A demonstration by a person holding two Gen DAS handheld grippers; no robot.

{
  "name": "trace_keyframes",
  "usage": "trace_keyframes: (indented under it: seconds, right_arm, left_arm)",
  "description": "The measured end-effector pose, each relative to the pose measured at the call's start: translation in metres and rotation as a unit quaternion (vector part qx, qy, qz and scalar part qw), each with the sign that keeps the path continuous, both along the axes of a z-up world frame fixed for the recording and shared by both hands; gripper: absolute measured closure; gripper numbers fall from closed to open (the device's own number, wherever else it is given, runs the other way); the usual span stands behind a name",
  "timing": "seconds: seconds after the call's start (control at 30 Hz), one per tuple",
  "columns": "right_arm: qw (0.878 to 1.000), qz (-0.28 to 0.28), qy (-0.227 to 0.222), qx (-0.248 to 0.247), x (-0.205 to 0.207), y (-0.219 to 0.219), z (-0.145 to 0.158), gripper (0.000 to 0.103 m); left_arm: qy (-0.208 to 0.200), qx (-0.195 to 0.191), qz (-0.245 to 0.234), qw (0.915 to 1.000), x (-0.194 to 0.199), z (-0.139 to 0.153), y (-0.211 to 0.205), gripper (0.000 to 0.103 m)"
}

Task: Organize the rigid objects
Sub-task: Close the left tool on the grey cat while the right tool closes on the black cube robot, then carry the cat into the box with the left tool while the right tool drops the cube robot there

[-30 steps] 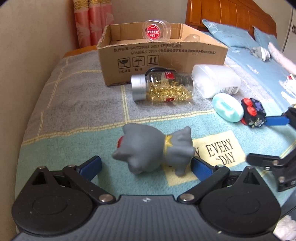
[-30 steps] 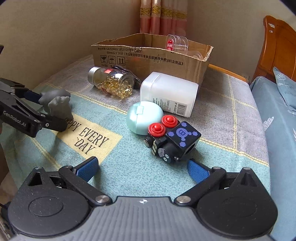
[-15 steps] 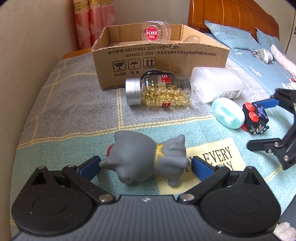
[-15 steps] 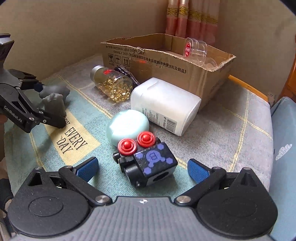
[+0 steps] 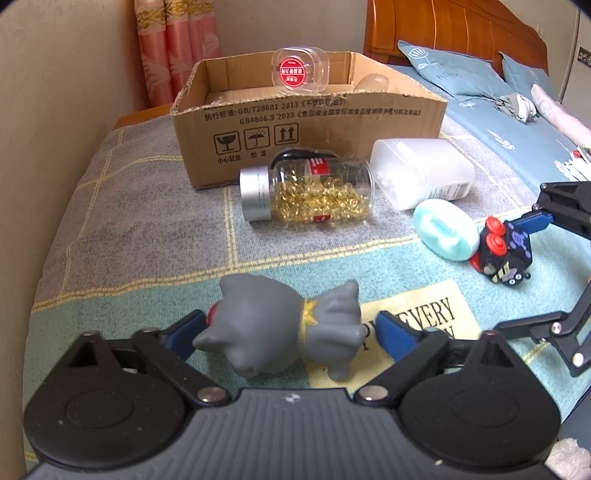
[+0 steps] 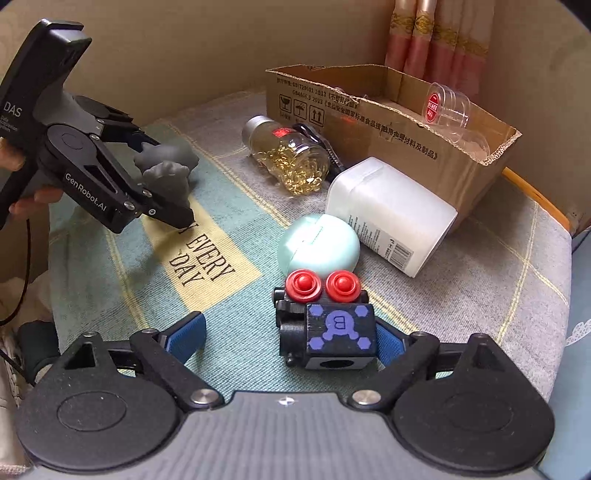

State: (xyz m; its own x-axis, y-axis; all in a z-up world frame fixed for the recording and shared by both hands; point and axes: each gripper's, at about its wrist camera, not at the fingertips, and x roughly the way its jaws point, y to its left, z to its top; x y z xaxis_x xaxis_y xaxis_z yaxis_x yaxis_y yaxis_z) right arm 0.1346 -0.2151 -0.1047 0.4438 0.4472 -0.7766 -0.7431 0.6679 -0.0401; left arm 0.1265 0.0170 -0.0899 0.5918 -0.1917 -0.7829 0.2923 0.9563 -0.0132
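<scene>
We note left hand-held gripper (image 5: 286, 328) closing around grey cat figurine (image 5: 284, 326), right hand-held gripper (image 6: 291, 334) closing around black fidget cube (image 6: 332, 332), neither yet pinched.

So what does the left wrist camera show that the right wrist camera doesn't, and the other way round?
Only the left wrist view shows the wooden headboard and the blue pillows on the bed.

Only the right wrist view shows the person's hand on the left gripper's handle.

Both show the cardboard box, the capsule jar, the white container, the mint case, the grey cat figurine between the closing left gripper's jaws, and the black cube toy between the closing right gripper's jaws.
</scene>
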Motion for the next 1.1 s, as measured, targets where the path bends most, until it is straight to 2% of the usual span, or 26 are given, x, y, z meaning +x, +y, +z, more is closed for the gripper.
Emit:
trace_keyframes:
  seconds: [0.07, 0.17, 0.4, 0.47, 0.53, 0.9, 1.1]
  right_arm:
    - [1.000, -0.010, -0.001, 0.000, 0.004, -0.002, 0.000, 0.009]
    - [1.000, -0.018, -0.001, 0.003, 0.008, -0.005, 0.002, 0.017]
    - [0.999, -0.028, -0.019, -0.017, 0.002, -0.003, 0.006, 0.033]
    - [0.999, -0.032, -0.020, -0.019, 0.000, -0.002, 0.007, 0.037]
    - [0.999, -0.039, -0.020, -0.023, -0.001, 0.000, 0.008, 0.045]
    - [0.997, -0.080, 0.009, -0.015, 0.000, 0.000, 0.018, 0.046]
    - [0.997, -0.081, 0.001, -0.011, -0.004, 0.000, 0.034, 0.046]
  left_arm:
    - [0.000, -0.003, -0.001, 1.0000, 0.001, 0.001, 0.001, 0.015]
    - [-0.003, -0.001, -0.001, 1.0000, 0.001, 0.003, 0.000, 0.017]
    - [-0.007, 0.000, 0.005, 1.0000, 0.002, 0.006, 0.003, 0.029]
    - [-0.004, -0.004, 0.004, 1.0000, 0.002, 0.006, 0.005, 0.030]
    - [-0.004, -0.003, 0.002, 1.0000, 0.002, 0.006, 0.004, 0.030]
    - [-0.011, 0.007, -0.021, 0.9997, -0.003, 0.026, 0.001, 0.031]
    - [-0.024, 0.013, -0.035, 0.9990, -0.003, 0.045, -0.001, 0.031]
